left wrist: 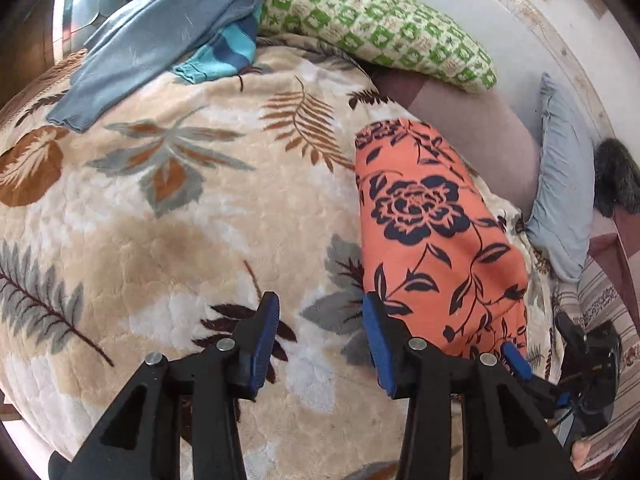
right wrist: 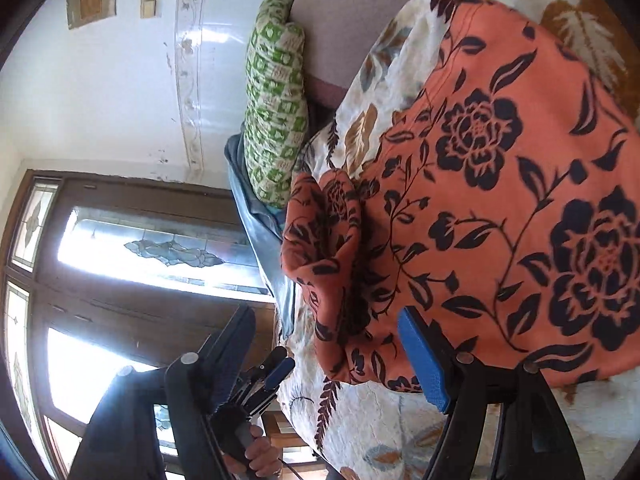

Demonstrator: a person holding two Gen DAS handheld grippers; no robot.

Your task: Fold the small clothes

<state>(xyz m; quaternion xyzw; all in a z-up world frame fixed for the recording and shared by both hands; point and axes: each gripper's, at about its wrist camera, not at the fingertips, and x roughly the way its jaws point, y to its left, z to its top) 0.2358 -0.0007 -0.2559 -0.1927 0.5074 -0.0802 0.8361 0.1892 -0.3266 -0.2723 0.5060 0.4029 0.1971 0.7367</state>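
Note:
An orange garment with dark blue flowers point(left wrist: 432, 232) lies flat on a leaf-patterned blanket point(left wrist: 160, 240). My left gripper point(left wrist: 322, 340) hangs open over the blanket just left of the garment's near edge, with nothing between its fingers. In the right wrist view the same garment point(right wrist: 500, 200) fills the right side, with a bunched fold point(right wrist: 324, 232) at its left edge. My right gripper point(right wrist: 328, 356) is open wide at the garment's near corner, one blue pad point(right wrist: 424, 360) over the cloth and the other finger off it. The left gripper point(right wrist: 280, 364) and the hand holding it show at the lower left.
A green-and-cream patterned pillow point(left wrist: 380, 24) lies at the blanket's far edge, with a grey-blue garment point(left wrist: 160, 40) and a blue striped cloth point(left wrist: 224, 56) beside it. A pale blue pillow point(left wrist: 560, 184) sits at the right. A stained-glass window point(right wrist: 120, 260) is behind.

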